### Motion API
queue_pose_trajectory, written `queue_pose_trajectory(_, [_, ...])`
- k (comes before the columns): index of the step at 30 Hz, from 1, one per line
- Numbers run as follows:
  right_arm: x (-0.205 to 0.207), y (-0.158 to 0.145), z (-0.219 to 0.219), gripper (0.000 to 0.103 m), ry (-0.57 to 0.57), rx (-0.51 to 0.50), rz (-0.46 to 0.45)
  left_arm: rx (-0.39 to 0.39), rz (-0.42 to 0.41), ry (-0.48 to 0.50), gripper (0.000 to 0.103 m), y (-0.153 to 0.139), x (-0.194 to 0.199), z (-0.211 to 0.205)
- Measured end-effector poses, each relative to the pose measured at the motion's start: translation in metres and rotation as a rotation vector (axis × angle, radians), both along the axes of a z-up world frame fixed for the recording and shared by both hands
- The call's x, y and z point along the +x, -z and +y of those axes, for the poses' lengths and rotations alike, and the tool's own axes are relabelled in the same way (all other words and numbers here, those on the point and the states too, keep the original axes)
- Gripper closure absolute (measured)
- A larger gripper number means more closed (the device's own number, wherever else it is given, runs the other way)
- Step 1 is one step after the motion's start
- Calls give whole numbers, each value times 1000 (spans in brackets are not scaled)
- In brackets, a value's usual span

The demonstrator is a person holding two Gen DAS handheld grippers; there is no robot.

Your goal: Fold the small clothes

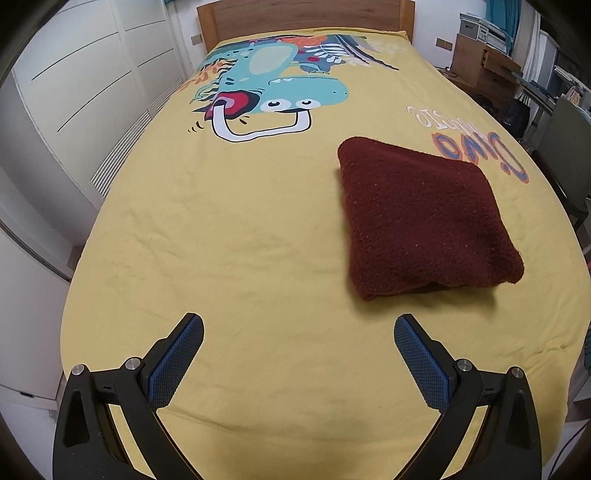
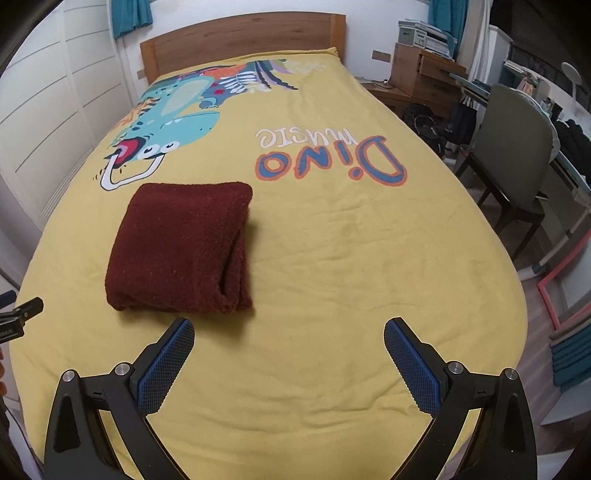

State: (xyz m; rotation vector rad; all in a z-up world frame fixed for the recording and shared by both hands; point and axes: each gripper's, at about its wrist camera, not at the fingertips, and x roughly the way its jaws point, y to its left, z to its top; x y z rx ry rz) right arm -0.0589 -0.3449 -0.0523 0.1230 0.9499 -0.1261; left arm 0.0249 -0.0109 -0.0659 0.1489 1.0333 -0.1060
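Observation:
A dark red fuzzy garment point(image 1: 421, 218) lies folded into a thick square on the yellow bedspread point(image 1: 240, 240). In the right wrist view the garment point(image 2: 181, 247) shows its layered folded edge on its right side. My left gripper point(image 1: 298, 325) is open and empty, above the bed, in front and to the left of the garment. My right gripper point(image 2: 289, 328) is open and empty, in front and to the right of the garment. Neither gripper touches the garment. A tip of the left gripper point(image 2: 26, 308) shows at the left edge of the right wrist view.
The bedspread point(image 2: 332, 258) has a dinosaur print point(image 1: 273, 88) and "Dino music" lettering point(image 2: 332, 155). A wooden headboard point(image 1: 303, 14) stands at the far end. White wardrobe doors point(image 1: 74, 74) run along the left. A chair point(image 2: 517, 155), desk and drawers point(image 2: 424, 74) stand at the right.

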Motion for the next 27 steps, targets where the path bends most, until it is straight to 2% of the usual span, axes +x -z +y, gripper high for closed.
queue_pose_trajectory(27, [-1, 2, 2, 1, -14, 1, 18, 1, 9, 15, 1, 2, -1, -5])
